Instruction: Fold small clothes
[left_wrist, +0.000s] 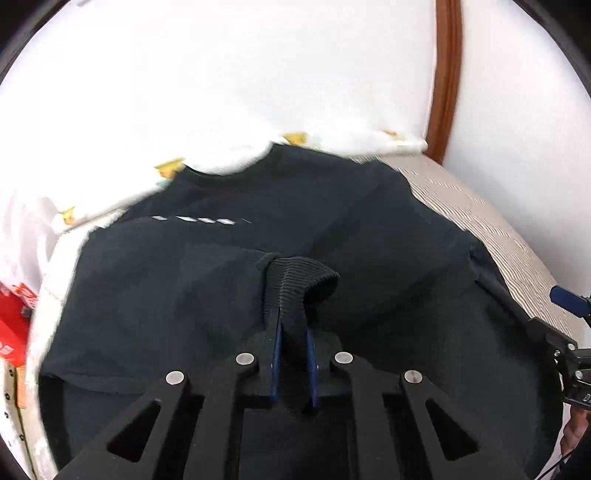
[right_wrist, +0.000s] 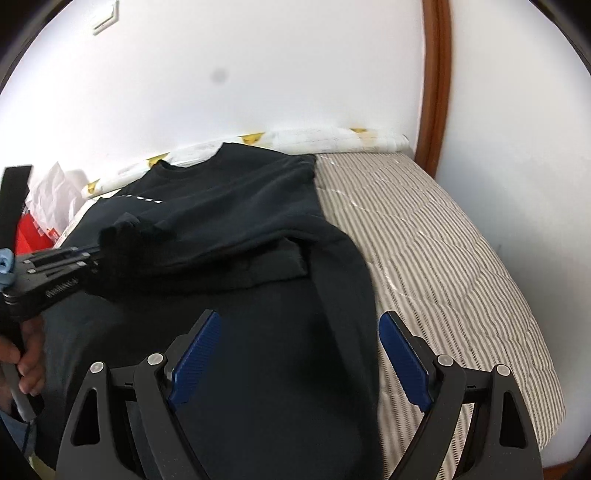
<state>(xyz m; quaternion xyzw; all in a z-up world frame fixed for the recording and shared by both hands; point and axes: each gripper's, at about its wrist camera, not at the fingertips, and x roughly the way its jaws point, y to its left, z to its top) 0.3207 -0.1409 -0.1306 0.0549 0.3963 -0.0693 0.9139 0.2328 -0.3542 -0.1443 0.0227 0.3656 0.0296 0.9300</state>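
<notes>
A dark navy long-sleeved sweatshirt (left_wrist: 332, 229) lies spread on a striped bed, neck towards the wall; it also shows in the right wrist view (right_wrist: 240, 206). My left gripper (left_wrist: 293, 332) is shut on the sweatshirt's ribbed sleeve cuff (left_wrist: 299, 280) and holds it over the chest. In the right wrist view the left gripper (right_wrist: 99, 254) holds the cuff at the left. My right gripper (right_wrist: 299, 347) is open and empty above the sweatshirt's lower part, near its other sleeve (right_wrist: 343, 280); its edge shows in the left wrist view (left_wrist: 565, 332).
The grey-striped mattress (right_wrist: 424, 240) extends to the right of the sweatshirt. A white cloth with yellow prints (right_wrist: 314, 138) lies along the white wall. A brown wooden frame (right_wrist: 436, 92) stands at the right. Red and white items (left_wrist: 14, 325) sit at the left.
</notes>
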